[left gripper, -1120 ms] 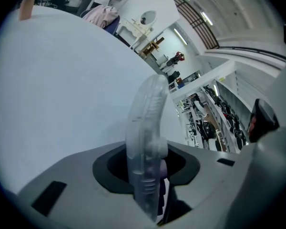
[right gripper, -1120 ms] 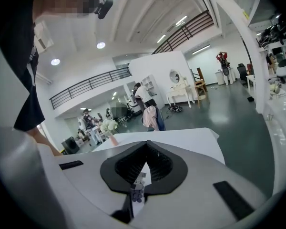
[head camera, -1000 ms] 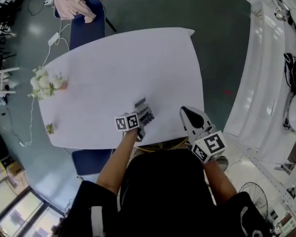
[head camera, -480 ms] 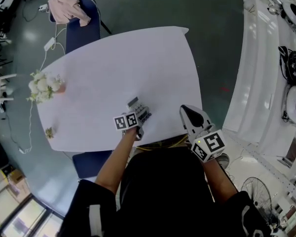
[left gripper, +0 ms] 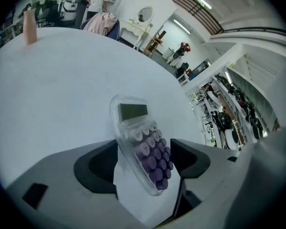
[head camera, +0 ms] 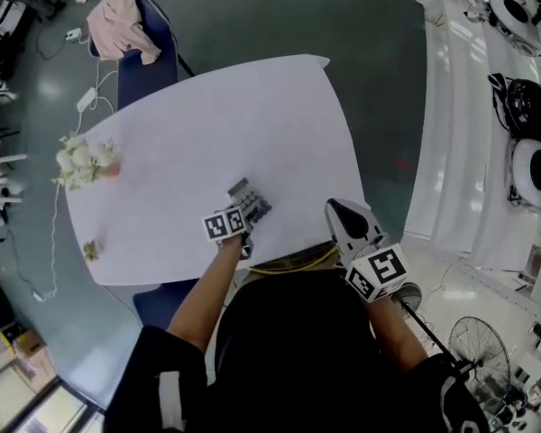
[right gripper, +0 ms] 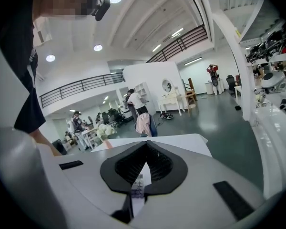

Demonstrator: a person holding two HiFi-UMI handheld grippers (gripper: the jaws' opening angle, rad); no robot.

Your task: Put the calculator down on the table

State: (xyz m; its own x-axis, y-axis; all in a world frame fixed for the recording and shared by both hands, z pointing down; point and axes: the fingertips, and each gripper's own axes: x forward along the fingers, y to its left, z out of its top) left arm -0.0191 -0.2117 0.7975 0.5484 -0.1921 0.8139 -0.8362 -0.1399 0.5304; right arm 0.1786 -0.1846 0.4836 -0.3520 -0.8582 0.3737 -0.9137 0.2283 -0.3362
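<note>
The right tongs (head camera: 344, 216) hover by the near edge of the tabletop (head camera: 207, 124), jaws together. The left tongs (left gripper: 144, 161) have just been opening. Their jaws stand apart on either side of the calculator (head camera: 250, 203), which lies unclamped on the tabletop.

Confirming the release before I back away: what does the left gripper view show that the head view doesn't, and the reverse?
Only the left gripper view: the calculator has a grey display and purple keys. It lies between the jaws of the left hand-held gripper, which stand apart and have just been opening. Only the head view: the right hand-held gripper, shut, by the near edge of the table. Both: the calculator on the white table, at the left hand-held gripper.
</note>
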